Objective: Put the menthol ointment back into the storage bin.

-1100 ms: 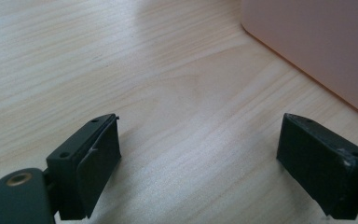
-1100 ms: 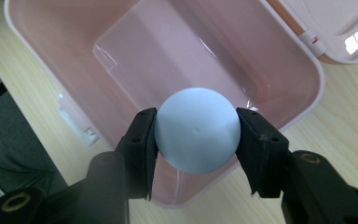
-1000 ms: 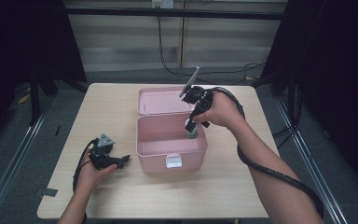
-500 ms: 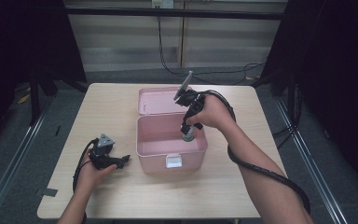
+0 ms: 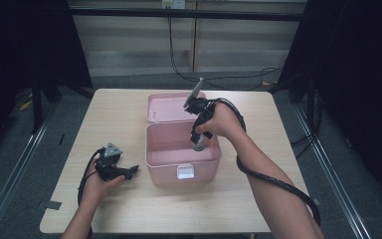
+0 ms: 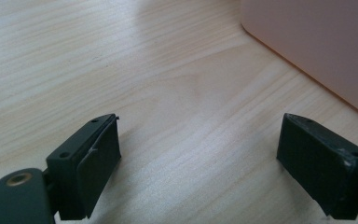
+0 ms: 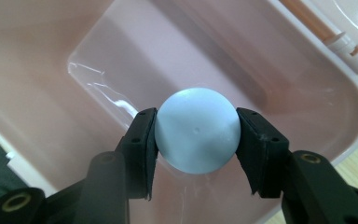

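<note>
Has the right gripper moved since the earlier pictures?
Yes. The right gripper, shut on the pale blue bottle, has come down into the pink box.

Overhead view; two close tool-mounted views

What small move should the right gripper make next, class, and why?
Probably lower a little further, then open. The right gripper is shut on the pale blue round-topped thing, which hangs over the pink box's bare floor, and whether it touches bottom cannot be told. The left gripper sits open on the table beside the box.
</note>
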Motion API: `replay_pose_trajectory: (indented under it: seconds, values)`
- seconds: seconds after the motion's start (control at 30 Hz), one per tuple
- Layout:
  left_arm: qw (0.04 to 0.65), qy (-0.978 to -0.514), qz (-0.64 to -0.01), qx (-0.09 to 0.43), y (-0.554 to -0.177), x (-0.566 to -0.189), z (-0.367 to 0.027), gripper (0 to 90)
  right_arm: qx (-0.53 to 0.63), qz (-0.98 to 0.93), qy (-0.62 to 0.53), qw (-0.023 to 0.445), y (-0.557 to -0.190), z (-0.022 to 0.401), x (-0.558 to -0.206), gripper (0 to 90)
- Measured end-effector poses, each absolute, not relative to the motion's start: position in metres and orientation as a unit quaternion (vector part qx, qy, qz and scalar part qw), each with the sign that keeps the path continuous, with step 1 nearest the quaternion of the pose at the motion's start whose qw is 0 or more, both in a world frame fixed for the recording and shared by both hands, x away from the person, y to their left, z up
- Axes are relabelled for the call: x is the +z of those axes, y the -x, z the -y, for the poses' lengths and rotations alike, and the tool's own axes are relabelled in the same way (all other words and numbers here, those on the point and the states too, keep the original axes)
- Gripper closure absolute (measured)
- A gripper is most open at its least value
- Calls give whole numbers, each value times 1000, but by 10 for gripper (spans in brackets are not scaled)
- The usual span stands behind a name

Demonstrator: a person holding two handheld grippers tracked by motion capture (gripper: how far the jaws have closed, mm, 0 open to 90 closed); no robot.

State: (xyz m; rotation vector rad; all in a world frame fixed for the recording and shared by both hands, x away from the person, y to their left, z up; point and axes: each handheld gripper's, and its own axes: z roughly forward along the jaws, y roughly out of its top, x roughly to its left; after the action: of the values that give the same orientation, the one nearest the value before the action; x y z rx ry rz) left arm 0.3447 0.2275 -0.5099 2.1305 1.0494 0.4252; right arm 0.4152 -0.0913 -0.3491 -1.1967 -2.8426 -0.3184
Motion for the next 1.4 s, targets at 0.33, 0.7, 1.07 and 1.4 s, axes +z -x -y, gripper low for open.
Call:
replay_pose_trajectory:
  seconds: [0.33,0.7,1.07,1.4]
  values:
    - [357,-825,-407,165,-345,-510,-227,126,-109,913,394,19,-420,88,-360,506]
    - [357,-825,-407,165,-345,-510,-228,126,-111,905,410,16,-426,84,-372,506]
    - [357,-825,-406,165,-345,-510,-228,126,-117,896,428,16,-431,85,-381,506]
    - [357,-825,-407,164,-345,-510,-227,126,-118,889,442,9,-436,86,-391,506]
